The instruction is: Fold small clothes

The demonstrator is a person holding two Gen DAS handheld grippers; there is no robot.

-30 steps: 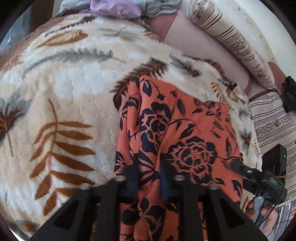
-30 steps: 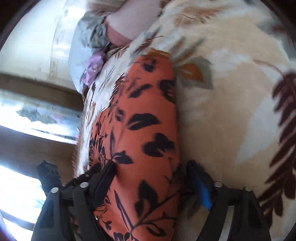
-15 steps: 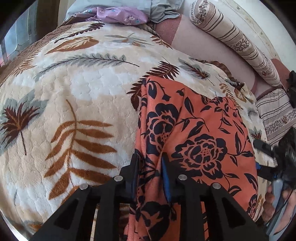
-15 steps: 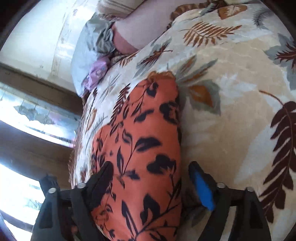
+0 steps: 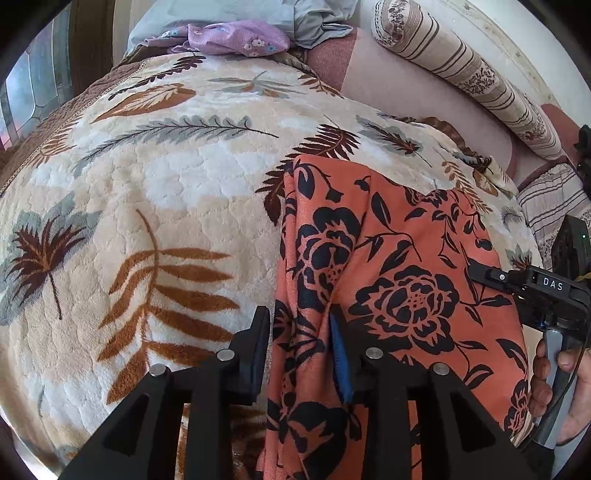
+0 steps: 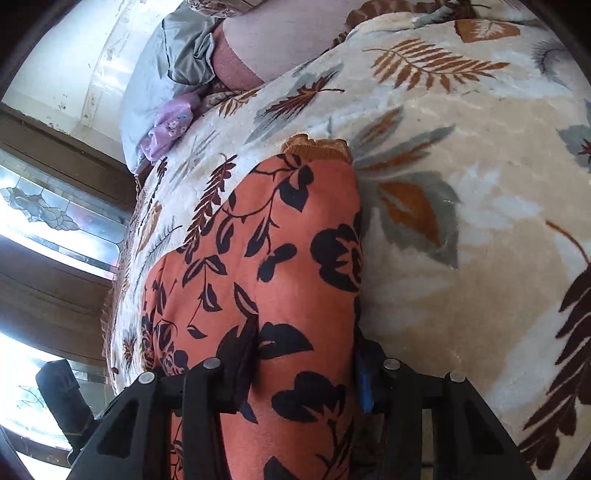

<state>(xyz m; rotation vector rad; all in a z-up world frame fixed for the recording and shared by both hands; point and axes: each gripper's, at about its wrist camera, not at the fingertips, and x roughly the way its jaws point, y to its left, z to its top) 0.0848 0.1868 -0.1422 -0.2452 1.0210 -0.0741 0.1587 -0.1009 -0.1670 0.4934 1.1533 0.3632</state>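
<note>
Under everything you have one cream fleece blanket (image 5: pixel 177 192) printed with brown and grey leaves, spread over the bed. On it lies the single orange garment (image 5: pixel 399 266), patterned with black roses and leaves, folded lengthwise into a long strip with a raised crease running down it near its left edge. Its far end stops well short of the pink mattress edge (image 5: pixel 399 85); a tan ribbed hem (image 6: pixel 314 147) peeks out there, and only your right wrist view shows it.

Behind the blanket you have two striped bolsters (image 5: pixel 465 70), one pale blue-grey cloth (image 5: pixel 236 14) and one lilac flowered cloth (image 5: pixel 236 38) bunched together.

Your left gripper (image 5: pixel 300 350) has just been opening: its jaws stand apart astride the crease, the cloth between them but not pinched. Your right gripper (image 6: pixel 306 365) has just been closing, both pads now pressing the strip's two sides.

Only the left wrist view shows your right hand (image 5: pixel 557 387) on its grey handle. Only the right wrist view shows the leaded window (image 6: pixel 55 214).
</note>
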